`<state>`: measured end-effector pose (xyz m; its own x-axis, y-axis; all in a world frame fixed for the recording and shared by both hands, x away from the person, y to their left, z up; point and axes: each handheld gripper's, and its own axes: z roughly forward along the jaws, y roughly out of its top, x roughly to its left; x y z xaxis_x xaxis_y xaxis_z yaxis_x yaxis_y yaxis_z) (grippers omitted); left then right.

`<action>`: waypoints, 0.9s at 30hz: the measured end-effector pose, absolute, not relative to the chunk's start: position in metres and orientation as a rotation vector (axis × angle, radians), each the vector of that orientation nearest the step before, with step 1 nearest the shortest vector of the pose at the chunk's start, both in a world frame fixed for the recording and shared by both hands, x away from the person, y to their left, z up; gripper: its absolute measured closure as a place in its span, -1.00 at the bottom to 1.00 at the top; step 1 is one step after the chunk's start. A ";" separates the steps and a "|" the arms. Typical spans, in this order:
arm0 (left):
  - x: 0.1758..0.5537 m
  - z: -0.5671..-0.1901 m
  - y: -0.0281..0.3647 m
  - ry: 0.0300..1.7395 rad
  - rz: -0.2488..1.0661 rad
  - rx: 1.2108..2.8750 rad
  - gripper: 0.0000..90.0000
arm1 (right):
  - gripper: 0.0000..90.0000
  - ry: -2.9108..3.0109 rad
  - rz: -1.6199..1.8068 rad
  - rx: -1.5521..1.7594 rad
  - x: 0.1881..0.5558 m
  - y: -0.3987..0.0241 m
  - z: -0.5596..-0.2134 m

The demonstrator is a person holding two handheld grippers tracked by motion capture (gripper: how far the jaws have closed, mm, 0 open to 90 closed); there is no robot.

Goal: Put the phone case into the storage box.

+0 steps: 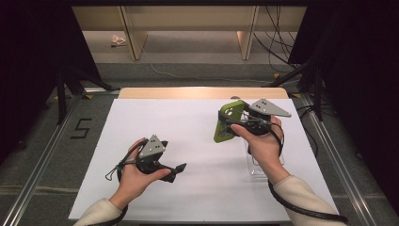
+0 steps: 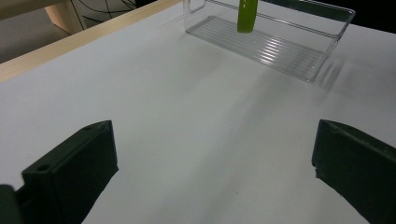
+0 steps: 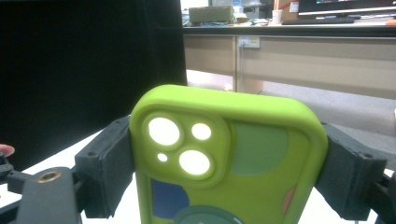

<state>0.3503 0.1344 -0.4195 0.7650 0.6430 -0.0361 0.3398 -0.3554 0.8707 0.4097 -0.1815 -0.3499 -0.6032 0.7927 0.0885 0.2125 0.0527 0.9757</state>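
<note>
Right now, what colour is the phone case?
Lime green phone case with blue, green and pink round patches; the right gripper view shows it best.

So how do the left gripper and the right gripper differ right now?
The left gripper is open with nothing between its jaws, while the right gripper is shut on the green phone case, pressing on its two sides. The left gripper sits low over the white table; the right gripper is raised above the clear tray. Both are hand-held, with black jaws and a grey plate on top.

Lab: black curtains, taped floor number
</note>
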 end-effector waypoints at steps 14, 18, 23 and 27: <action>0.349 -0.419 0.145 0.742 0.396 1.954 -1.00 | -0.62 1.821 1.582 1.025 0.413 -0.192 -0.345; 0.348 -0.418 0.148 0.741 0.402 1.951 -1.00 | -0.62 1.811 1.580 1.033 0.414 -0.195 -0.343; 0.348 -0.420 0.153 0.744 0.399 1.956 -1.00 | -0.62 1.797 1.583 1.043 0.415 -0.199 -0.341; 0.348 -0.420 0.156 0.743 0.404 1.956 -1.00 | -0.62 1.787 1.579 1.050 0.417 -0.202 -0.340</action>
